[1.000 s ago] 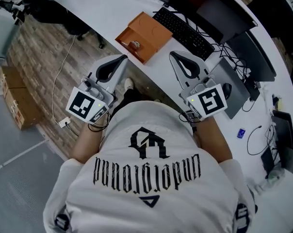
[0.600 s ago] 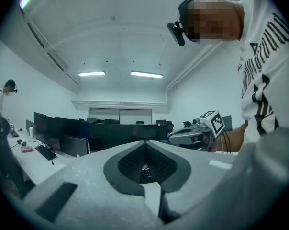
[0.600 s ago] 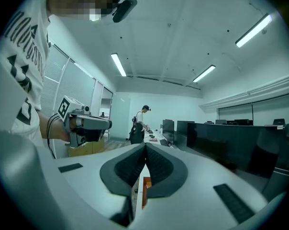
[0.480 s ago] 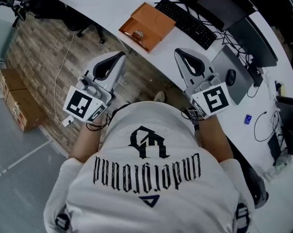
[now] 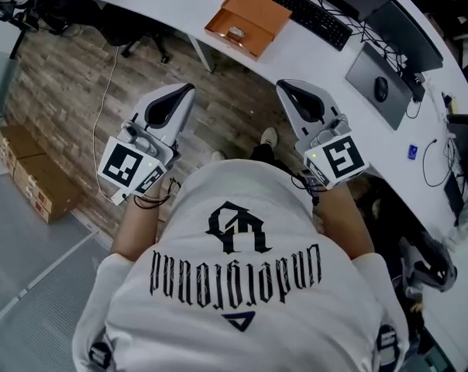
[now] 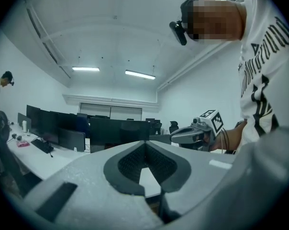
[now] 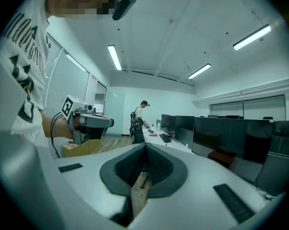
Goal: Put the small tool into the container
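Standing back from the worktop (image 5: 180, 6), the person held both grippers out over the wooden floor (image 5: 226, 107). The left gripper (image 5: 186, 90) had its jaws closed with nothing between them, and the right gripper (image 5: 284, 86) was closed and empty too. Beyond a stretch of floor came the worktop's near edge, and just inside that edge sat the orange container (image 5: 257, 10), ahead and between the two grippers' lines (neither looked clearly nearer). The small tool (image 5: 235, 32) seemed to lie already in the container's near compartment, well apart from both grippers. It was too small to tell its long axis.
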`<state>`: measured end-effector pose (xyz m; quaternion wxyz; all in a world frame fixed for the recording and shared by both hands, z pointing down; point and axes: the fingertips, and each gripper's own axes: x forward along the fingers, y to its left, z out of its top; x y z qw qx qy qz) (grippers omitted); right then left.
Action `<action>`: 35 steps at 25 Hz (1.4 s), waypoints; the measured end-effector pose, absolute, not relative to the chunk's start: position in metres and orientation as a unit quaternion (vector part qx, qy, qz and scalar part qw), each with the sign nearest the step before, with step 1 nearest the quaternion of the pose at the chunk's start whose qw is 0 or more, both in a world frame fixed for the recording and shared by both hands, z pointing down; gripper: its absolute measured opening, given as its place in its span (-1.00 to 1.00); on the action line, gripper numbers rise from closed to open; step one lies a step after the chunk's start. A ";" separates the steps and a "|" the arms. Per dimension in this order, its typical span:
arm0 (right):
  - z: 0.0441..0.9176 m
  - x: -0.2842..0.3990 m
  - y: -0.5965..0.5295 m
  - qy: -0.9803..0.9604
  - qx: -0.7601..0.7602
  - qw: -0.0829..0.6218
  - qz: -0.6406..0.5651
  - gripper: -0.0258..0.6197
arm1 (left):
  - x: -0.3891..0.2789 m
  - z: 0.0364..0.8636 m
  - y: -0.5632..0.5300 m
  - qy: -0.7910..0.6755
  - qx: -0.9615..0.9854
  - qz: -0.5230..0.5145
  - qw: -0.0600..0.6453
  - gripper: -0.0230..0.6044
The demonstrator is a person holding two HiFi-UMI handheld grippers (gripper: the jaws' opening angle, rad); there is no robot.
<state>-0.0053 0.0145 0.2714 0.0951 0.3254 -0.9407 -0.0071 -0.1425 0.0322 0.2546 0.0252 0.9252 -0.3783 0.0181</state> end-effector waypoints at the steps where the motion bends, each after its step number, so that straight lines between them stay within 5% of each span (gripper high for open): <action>1: 0.274 -0.012 0.025 -0.939 0.331 0.096 -0.005 -0.88 | -0.148 0.258 0.040 -0.371 0.928 0.019 0.028 -0.88; 11: 0.279 -0.032 0.106 -0.921 0.372 0.118 -0.002 -0.88 | -0.157 0.274 0.095 -0.293 0.955 0.016 0.043 -0.88; 35: 0.282 0.106 0.243 -0.924 0.363 0.118 0.010 -0.88 | -0.034 0.282 0.228 -0.301 0.952 0.029 0.053 -0.88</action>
